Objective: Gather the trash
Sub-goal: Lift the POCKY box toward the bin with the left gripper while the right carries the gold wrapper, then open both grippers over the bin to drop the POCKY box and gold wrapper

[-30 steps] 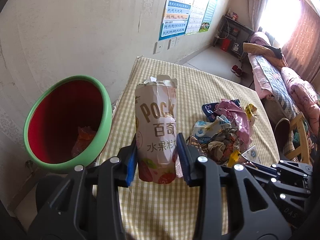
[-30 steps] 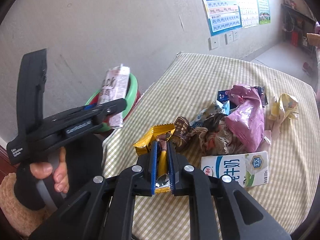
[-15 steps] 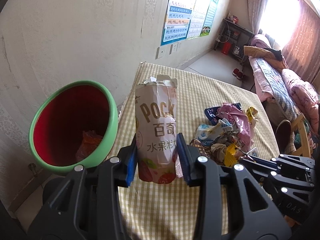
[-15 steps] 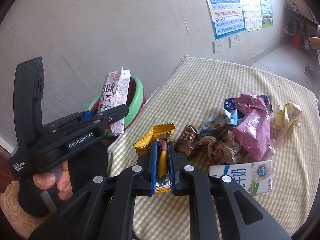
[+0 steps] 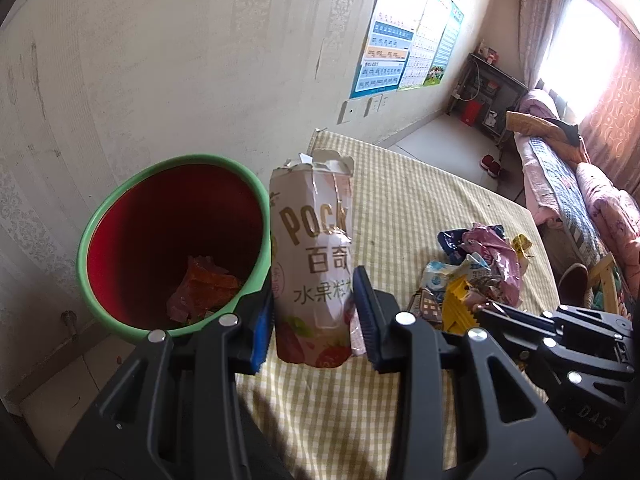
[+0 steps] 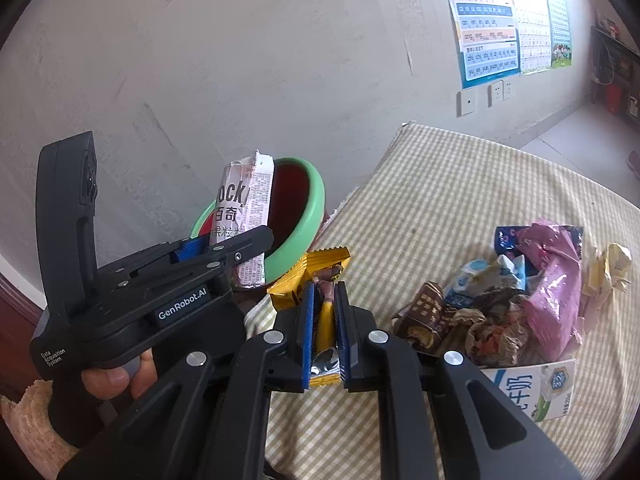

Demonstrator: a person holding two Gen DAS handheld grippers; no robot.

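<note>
Left wrist view: a torn-open Pocky box (image 5: 312, 268) is held upright in the left gripper (image 5: 312, 322), clamped on its lower half between the blue pads. The landmark is the green-rimmed bin (image 5: 96, 240) with a red inside. The box is seen just beside the bin's rim, on its tabletop side, not yet over the opening. An orange wrapper (image 5: 208, 284) is seen at the bottom of the bin.

Right wrist view: a yellow wrapper (image 6: 326, 316) is pinched in the right gripper (image 6: 324, 328), whose jaws are closed narrowly on its middle. It is carried near the bin, on the tabletop side, above the checked cloth (image 6: 460, 184) that covers the tabletop.

The box is judged light, thin cardboard, easily crushed; a grip low on its flat sides is judged best. The wrapper is judged very light, soft and slippery foil; its bunched middle is the surest hold.

Farther from the bin, a heap of trash is left on the cloth: a pink bag (image 6: 554, 280), a brown wrapper (image 6: 424, 314), crumpled paper (image 6: 492, 328) and a milk carton (image 6: 532, 390). The left gripper and its box are placed between the right gripper and the bin, so the wrapper's path is judged partly blocked.
</note>
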